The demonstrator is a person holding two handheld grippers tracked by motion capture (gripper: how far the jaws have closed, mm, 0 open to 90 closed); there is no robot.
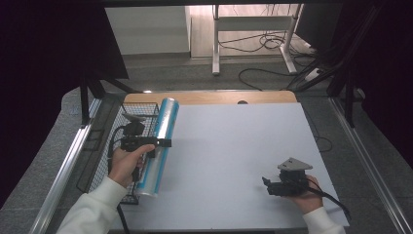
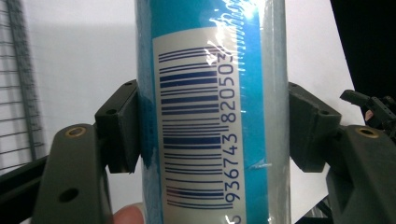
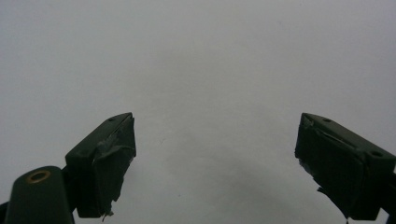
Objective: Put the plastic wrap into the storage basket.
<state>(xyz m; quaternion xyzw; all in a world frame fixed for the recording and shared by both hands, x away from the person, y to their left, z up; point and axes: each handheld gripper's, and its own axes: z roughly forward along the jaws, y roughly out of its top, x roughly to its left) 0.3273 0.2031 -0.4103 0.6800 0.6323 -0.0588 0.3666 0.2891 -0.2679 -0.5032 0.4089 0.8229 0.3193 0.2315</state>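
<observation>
A long blue roll (image 1: 159, 146) wrapped in clear film, with a white barcode label (image 2: 196, 126), hangs tilted above the table's left side. My left gripper (image 1: 163, 142) is shut on its middle; in the left gripper view both jaws press the roll's (image 2: 210, 112) sides, and a fingertip shows at the bottom edge. The roll's lower end lies over the near corner of a black wire basket (image 1: 114, 146). My right gripper (image 1: 267, 184) rests low at the front right of the white tabletop (image 1: 234, 146), jaws wide apart with nothing between them (image 3: 215, 154).
The wire basket stands along the table's left edge, beside a metal rail (image 1: 63, 170). Behind the table are a wooden strip (image 1: 209, 97), desk legs and floor cables. Black curtains stand at both sides.
</observation>
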